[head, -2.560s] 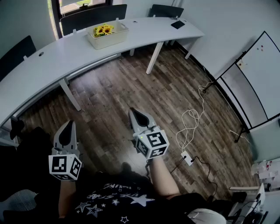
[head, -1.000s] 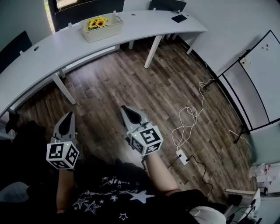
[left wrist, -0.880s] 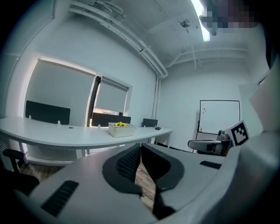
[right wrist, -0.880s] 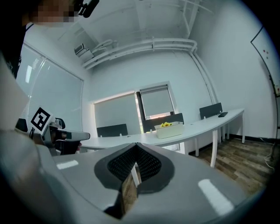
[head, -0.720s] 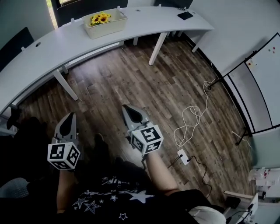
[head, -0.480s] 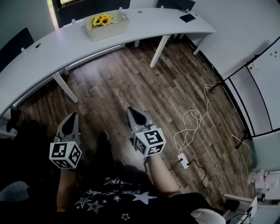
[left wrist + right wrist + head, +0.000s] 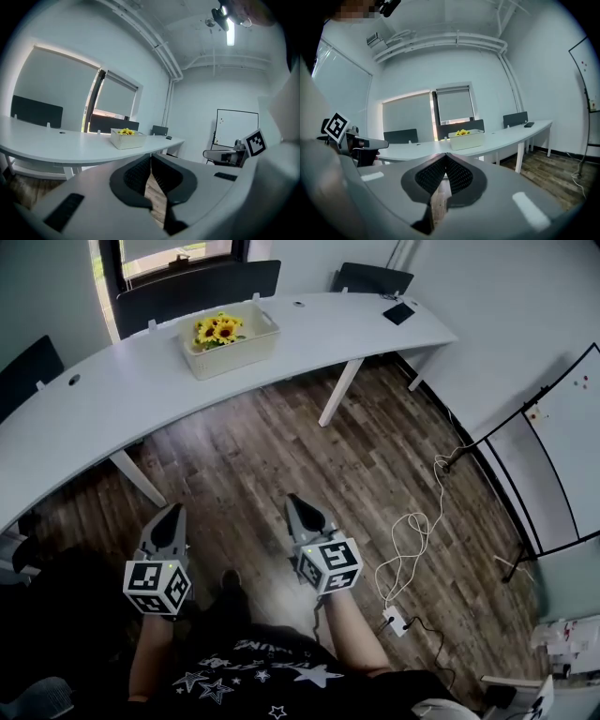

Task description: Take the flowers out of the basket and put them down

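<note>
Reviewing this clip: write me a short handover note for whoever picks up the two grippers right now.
Grippers: the left gripper and the right gripper both have their jaws shut with nothing between them. Both are held over the wooden floor, well short of the desk.
Things: the yellow flowers sit in the white basket on the desk.
Done: nothing yet.
Left: go to the desk, lift the flowers out of the basket and put them down.
</note>
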Demonstrator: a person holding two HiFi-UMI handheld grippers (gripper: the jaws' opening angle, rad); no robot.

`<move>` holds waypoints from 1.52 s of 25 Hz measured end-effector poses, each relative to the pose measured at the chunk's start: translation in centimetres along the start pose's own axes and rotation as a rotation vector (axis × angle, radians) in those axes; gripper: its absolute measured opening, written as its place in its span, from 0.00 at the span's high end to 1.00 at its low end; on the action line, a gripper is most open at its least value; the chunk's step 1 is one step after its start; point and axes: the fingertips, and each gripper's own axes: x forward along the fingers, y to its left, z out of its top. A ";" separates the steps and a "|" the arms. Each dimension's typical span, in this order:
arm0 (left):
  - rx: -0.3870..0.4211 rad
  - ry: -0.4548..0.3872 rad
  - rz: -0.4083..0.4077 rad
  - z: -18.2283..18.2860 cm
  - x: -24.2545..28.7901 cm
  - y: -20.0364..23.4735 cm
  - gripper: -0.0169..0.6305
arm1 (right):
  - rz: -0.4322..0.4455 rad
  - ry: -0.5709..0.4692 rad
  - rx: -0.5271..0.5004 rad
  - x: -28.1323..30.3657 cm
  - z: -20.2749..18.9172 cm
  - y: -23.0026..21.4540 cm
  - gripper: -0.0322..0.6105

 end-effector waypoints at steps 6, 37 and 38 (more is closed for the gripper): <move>-0.004 0.014 -0.038 2.2 5.6 3.9 0.95 | -0.042 0.000 -0.010 5.7 2.4 -1.3 0.95; -0.027 0.002 -0.050 7.0 24.9 10.6 0.95 | -0.036 -0.016 -0.054 22.2 6.8 -11.1 0.95; -0.027 0.003 -0.040 7.4 25.8 10.7 0.95 | -0.017 -0.018 -0.057 23.1 7.3 -11.5 0.95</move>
